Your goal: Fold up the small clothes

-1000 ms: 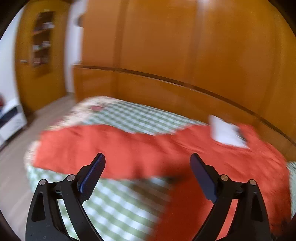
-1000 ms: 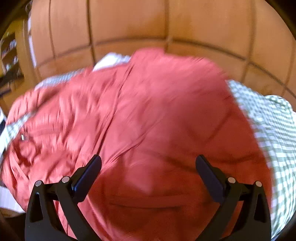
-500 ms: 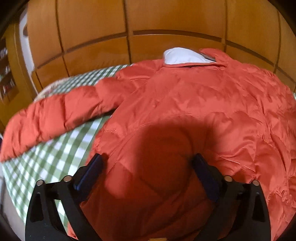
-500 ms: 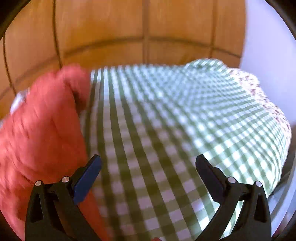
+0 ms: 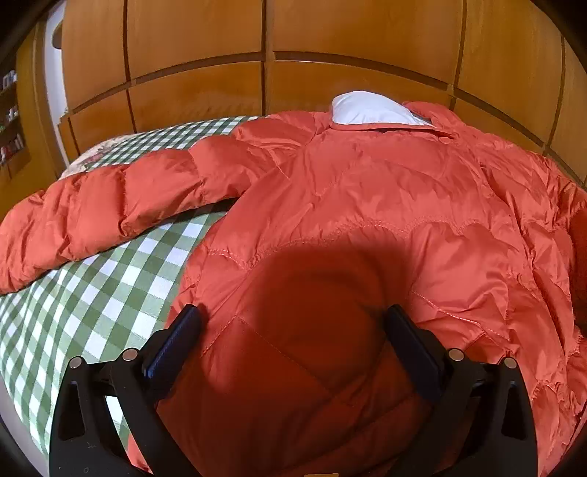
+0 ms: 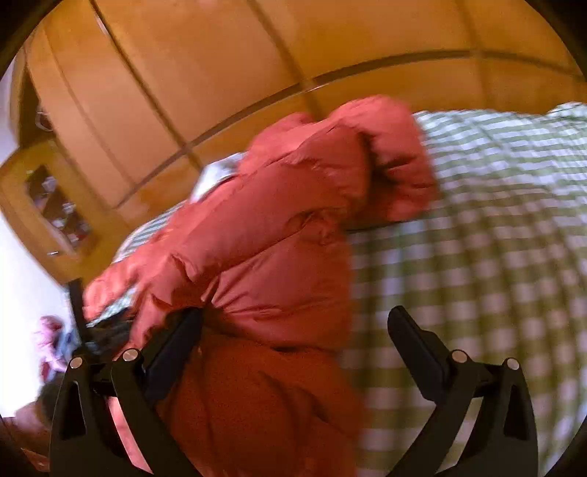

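The red quilted jacket (image 5: pixel 367 205) lies spread flat on the bed (image 5: pixel 91 293), its back facing up, covering most of the middle and far side of the green-and-white checked bedspread. Its collar, with a white lining (image 5: pixel 370 108) showing, points toward the wooden headboard (image 5: pixel 198 91) at the far end. One sleeve (image 5: pixel 110 205) stretches out to the left across the checks, reaching the edge of the bed. The lower hem of the jacket sits nearest the camera, right under the left tool (image 5: pixel 291 330), whose fingers stand wide apart over the fabric with nothing pinched between them; a round shadow falls on the quilting between them. In the right wrist view, which is blurred, the jacket (image 6: pixel 264 238) appears as a bunched red mass to the left, with its other sleeve (image 6: pixel 389 161) folded back on itself near the headboard and bare checked bedspread (image 6: pixel 495 238) to the right. The right tool (image 6: pixel 293 330) is also wide open: its left finger is at the jacket's edge, though whether it touches cannot be told through the blur, and its right finger hangs over bare bedspread. Wooden wall panels (image 5: pixel 367 33) rise behind the bed.
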{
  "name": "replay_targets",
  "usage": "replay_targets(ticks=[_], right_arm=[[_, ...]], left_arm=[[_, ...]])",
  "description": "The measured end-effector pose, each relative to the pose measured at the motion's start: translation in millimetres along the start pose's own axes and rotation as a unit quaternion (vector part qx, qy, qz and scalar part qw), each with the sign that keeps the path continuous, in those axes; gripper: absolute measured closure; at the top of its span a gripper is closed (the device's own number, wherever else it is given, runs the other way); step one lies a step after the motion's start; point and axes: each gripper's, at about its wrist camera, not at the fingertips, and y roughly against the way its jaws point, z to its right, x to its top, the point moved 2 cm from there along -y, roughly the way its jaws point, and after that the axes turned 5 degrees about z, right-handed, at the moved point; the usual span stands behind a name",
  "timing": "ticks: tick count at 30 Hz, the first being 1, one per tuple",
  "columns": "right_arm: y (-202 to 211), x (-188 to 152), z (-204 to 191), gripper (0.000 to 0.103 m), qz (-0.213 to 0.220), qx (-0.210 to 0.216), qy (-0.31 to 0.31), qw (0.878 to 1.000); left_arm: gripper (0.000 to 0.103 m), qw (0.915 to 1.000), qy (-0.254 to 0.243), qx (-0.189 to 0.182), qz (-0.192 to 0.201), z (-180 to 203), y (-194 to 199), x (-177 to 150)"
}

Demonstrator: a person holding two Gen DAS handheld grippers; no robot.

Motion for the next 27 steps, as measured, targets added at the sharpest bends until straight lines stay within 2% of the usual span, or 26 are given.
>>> replay_targets(ticks=[2, 4, 7, 8, 9, 11, 13, 16, 18, 22, 23, 24, 26, 27], right_arm=[[-2.5, 4.8, 1.8, 0.002, 0.005, 0.010, -0.004, 1.000], [0.4, 14.9, 20.8, 0.002, 0.018, 0.016, -0.038, 0.999], [18.4, 26.2, 59.4, 0.002, 0.050, 0.017, -0.121, 0.991], [27.1, 29.0, 78.9, 0.002, 0.070, 0.014, -0.164, 0.984], [35.2, 31.1, 97.4, 0.002, 0.088, -0.006, -0.200, 0.976], [43.1, 38.0, 123.3, 0.002, 0.100, -0.055, -0.227, 0.967], [34.5, 47.2, 132.5, 0.002, 0.082, -0.093, -0.207, 0.970], [5.4, 59.9, 127.4, 0.005, 0.051, -0.119, -0.137, 0.982], [-18.2, 62.0, 124.9, 0.009, 0.044, -0.118, -0.128, 0.984], [-53.7, 73.7, 119.1, 0.011, 0.049, -0.083, -0.130, 0.987], [-62.3, 76.4, 114.3, 0.025, 0.045, -0.069, -0.129, 0.988], [-73.0, 79.2, 107.0, 0.049, 0.033, -0.057, -0.129, 0.989], [-82.5, 87.8, 103.1, 0.063, 0.022, -0.086, -0.113, 0.990], [-81.5, 95.9, 99.1, 0.081, 0.027, -0.095, -0.099, 0.990]], left_arm=[[0.004, 1.0000, 0.004, -0.005, -0.001, -0.9, 0.1, -0.4], [0.004, 0.9999, 0.011, -0.013, -0.003, -1.9, -0.5, -0.7], [0.004, 0.9994, 0.022, -0.026, -0.006, -4.9, -1.4, -1.5], [0.004, 0.9991, 0.026, -0.032, -0.007, -6.1, -1.7, -1.6], [0.004, 0.9990, 0.028, -0.035, -0.007, -6.5, -1.7, -1.8], [0.004, 0.9986, 0.033, -0.041, -0.007, -7.3, -2.1, -1.6], [0.004, 0.9985, 0.034, -0.043, -0.007, -7.0, -2.8, -1.1], [0.004, 0.9984, 0.035, -0.044, -0.006, -6.9, -3.8, -0.3], [0.004, 0.9981, 0.038, -0.048, -0.005, -8.5, -3.7, -0.9], [0.003, 0.9978, 0.042, -0.051, -0.005, -9.5, -4.9, -2.1], [0.003, 0.9977, 0.043, -0.052, -0.005, -10.0, -5.5, -2.1], [0.003, 0.9976, 0.045, -0.053, -0.005, -9.9, -5.1, -2.7], [0.003, 0.9972, 0.049, -0.056, -0.005, -10.5, -5.2, -3.0], [0.003, 0.9971, 0.050, -0.057, -0.005, -11.0, -5.3, -3.1]])
